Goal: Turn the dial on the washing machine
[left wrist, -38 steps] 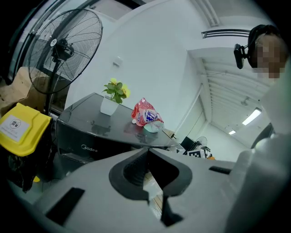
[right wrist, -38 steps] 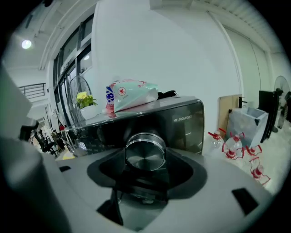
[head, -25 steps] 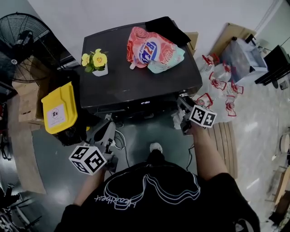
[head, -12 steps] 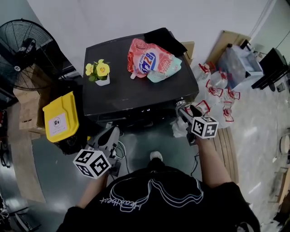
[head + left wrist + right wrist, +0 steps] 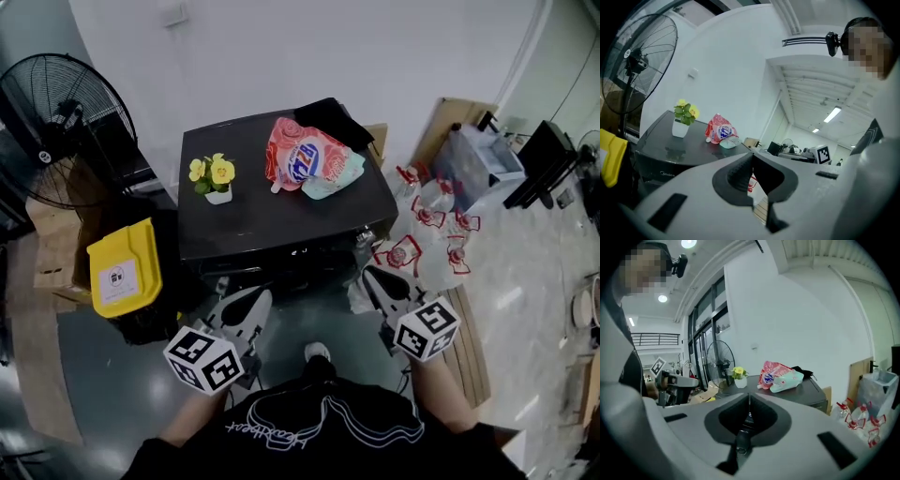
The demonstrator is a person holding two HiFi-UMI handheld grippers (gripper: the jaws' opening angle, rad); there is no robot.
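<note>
Both short of the washing machine [image 5: 272, 220]: left tongs [image 5: 261, 298] clenched empty, right tongs [image 5: 371, 275] closing on nothing; best reopen right and square up before gripping the front dial, unseen here.

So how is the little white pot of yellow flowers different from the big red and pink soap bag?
The white pot of yellow flowers stands upright, while the red and pink soap bag lies flat. The pot is small and the bag is much bigger. The pot sits on the left and the bag is further back on the right. Both rest on top of the black washing machine.
</note>
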